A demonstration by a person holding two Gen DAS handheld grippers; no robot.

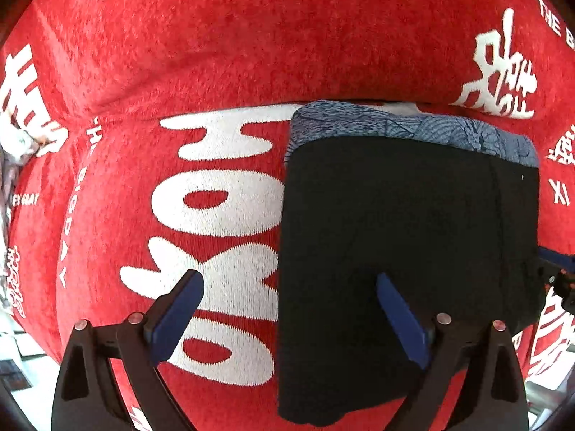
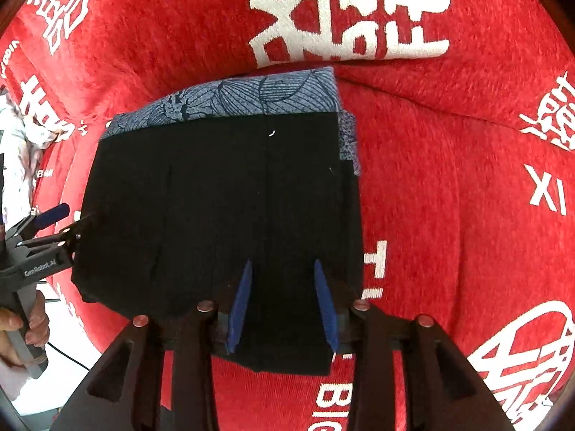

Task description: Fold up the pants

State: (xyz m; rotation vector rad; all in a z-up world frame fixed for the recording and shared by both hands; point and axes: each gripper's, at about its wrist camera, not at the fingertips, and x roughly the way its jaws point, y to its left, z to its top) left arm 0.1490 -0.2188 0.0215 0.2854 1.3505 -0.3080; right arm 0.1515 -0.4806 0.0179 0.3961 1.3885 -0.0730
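the black pants [image 2: 215,222] lie folded into a squarish stack at the centre of the right wrist view, on top of a blue patterned folded garment [image 2: 251,98], all on the red blanket [image 2: 449,179] with white lettering. my left gripper [image 1: 287,287] hangs released, jaws spread wide, one finger over the blanket and one over the pants' left edge. my right gripper [image 2: 282,269] hovers part-open above the pants' lower edge, gripping nothing.
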